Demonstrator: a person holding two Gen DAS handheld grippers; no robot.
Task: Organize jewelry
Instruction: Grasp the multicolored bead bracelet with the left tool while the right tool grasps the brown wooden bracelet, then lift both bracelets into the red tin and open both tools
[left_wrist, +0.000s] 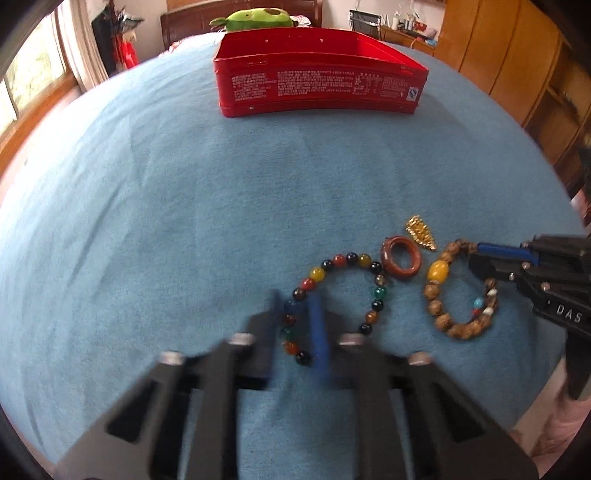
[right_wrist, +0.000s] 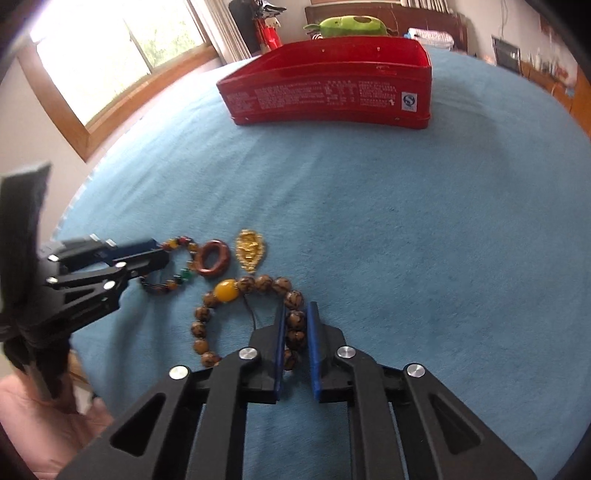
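On the blue cloth lie a multicolour bead bracelet (left_wrist: 343, 291), a brown ring (left_wrist: 401, 258), a gold pendant (left_wrist: 420, 233) and a brown wooden bead bracelet (left_wrist: 458, 291) with a yellow bead. My left gripper (left_wrist: 298, 317) straddles the left side of the multicolour bracelet, its jaws narrowly apart around the beads; it also shows in the right wrist view (right_wrist: 157, 254). My right gripper (right_wrist: 296, 325) has its blue pads on either side of the wooden bracelet (right_wrist: 255, 310), close against the beads; it also shows in the left wrist view (left_wrist: 480, 254). A red tin box (left_wrist: 319, 74) stands open at the far side.
The red box (right_wrist: 332, 88) is well beyond the jewelry across bare blue cloth. A green plush toy (left_wrist: 255, 18) lies behind it. A window is to the left and wooden cabinets (left_wrist: 517, 66) to the right. The ring (right_wrist: 214, 258) and pendant (right_wrist: 250, 251) lie between the two bracelets.
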